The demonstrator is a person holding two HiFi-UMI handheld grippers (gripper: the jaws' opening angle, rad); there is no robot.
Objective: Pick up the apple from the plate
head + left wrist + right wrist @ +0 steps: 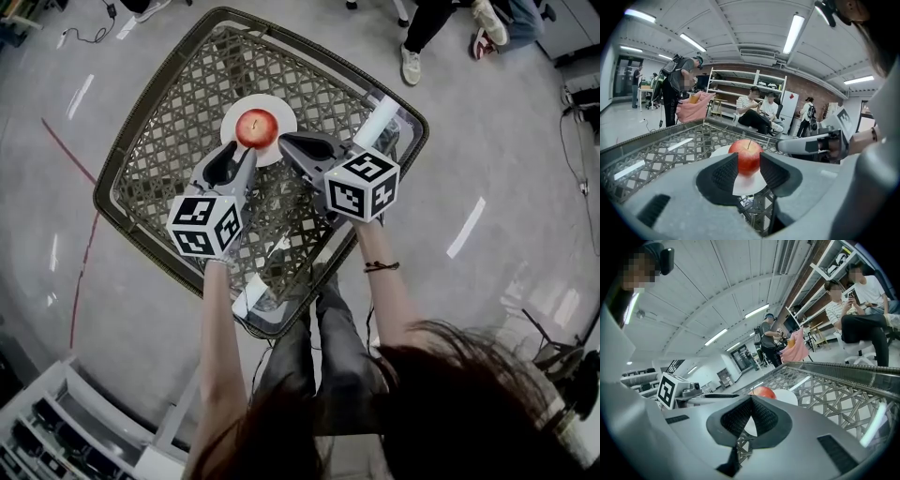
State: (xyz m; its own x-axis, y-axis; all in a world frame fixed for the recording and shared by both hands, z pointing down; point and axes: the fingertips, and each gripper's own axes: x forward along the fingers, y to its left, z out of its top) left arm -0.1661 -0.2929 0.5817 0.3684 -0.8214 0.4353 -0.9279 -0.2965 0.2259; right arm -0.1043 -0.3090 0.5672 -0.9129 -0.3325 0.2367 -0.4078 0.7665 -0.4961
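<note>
A red apple (256, 128) sits on a small white plate (283, 119) on the wire mesh of a dark basket cart (159, 131). My left gripper (242, 150) comes in from the lower left with its tips just short of the apple. In the left gripper view its jaws stand a little apart, and the apple (746, 157) shows in the gap just beyond them, untouched. My right gripper (284, 141) lies to the right of the apple, over the plate's edge, with its jaws together and nothing in them. In the right gripper view the apple (763, 391) peeks over the closed tips (751, 399).
The basket's raised rim (111, 201) runs all round the mesh. A white tube (380, 122) lies along its right side. People's feet (412, 64) stand on the grey floor beyond the cart. Seated people (757, 112) and shelves fill the background.
</note>
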